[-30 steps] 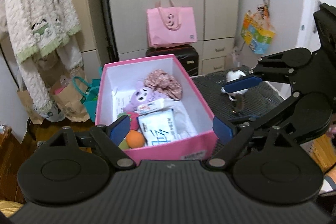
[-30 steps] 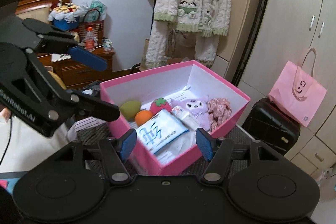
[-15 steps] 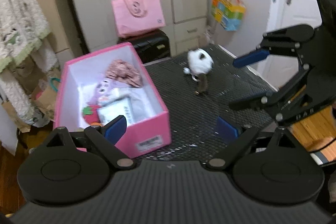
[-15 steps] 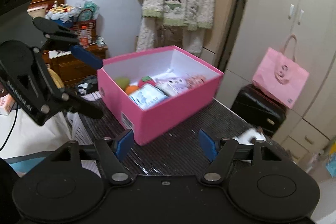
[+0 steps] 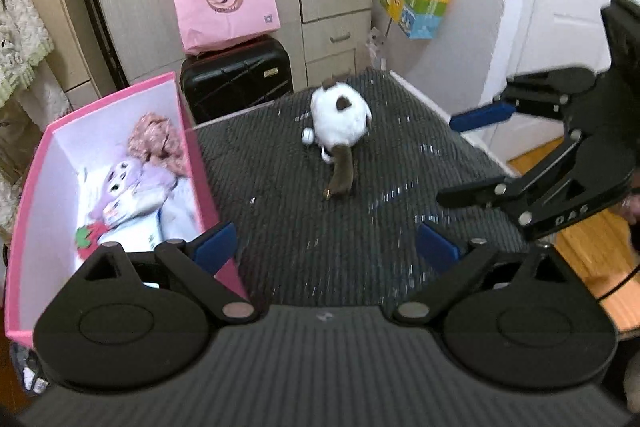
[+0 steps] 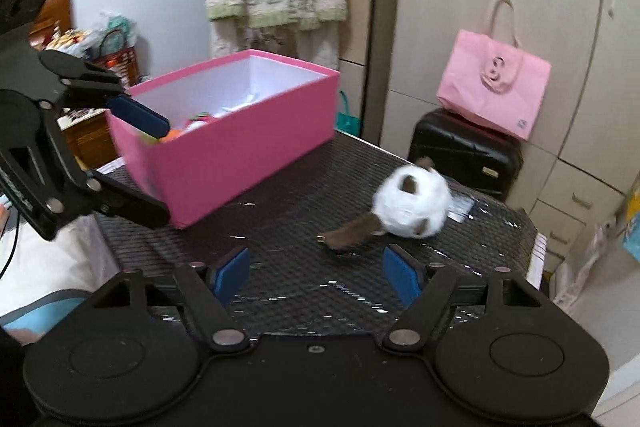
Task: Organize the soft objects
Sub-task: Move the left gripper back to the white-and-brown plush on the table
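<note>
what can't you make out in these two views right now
- Pink box contents: right wrist view, the near wall hides almost all.
- Same contents, left wrist view: blurred, and the left gripper covers the near end.
- White plush toy: its face is motion-blurred in both views.
- Logo on the pink bag: too small to read.

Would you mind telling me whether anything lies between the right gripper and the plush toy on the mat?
Nothing visible does. Only bare mat separates the right gripper, its jaws open and empty, from the plush toy. The pink box stands off to the left.
</note>
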The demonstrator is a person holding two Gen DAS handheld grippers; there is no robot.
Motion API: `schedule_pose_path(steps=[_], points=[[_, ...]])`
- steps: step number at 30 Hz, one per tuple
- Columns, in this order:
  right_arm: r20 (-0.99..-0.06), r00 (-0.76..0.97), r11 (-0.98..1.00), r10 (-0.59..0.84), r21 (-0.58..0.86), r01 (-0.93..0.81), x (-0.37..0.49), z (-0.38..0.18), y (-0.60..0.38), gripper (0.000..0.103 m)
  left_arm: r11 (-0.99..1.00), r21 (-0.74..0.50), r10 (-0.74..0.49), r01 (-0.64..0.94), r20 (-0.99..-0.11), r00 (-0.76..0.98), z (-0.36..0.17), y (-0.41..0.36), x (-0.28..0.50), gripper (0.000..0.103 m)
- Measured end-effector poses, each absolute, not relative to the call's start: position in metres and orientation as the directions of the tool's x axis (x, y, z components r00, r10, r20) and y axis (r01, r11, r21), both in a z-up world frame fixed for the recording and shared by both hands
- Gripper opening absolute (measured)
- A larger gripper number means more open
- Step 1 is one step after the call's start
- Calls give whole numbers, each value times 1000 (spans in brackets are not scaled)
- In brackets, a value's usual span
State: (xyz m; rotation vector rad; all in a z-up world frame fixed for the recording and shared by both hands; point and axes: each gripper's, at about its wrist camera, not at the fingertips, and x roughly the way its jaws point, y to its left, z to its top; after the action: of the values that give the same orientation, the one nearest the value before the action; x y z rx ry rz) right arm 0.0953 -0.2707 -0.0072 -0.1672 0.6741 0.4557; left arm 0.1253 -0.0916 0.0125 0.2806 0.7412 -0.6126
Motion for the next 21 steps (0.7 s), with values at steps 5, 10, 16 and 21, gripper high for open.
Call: schedule_pose_path(steps=[5,10,16,21], points=[[-619,704,900,349,12,-436,120,-30,-293,85,802,7,-426,598,-695,580,5,-114,150,98],[-604,732,913,315,-17,-407,147,-50,-305,89,820,-22,-437,572,-670,601,-3,-135,175,98],[-548,769,914,329,-21,-405,170,-67,-315,93,835,-86,-469,544,-630,619,-19,-156,203,98],[-560,747,888,358,-42,-458,191,-72,-314,93,842,-115,-480,528,-607,634,-33,-176,226,98]])
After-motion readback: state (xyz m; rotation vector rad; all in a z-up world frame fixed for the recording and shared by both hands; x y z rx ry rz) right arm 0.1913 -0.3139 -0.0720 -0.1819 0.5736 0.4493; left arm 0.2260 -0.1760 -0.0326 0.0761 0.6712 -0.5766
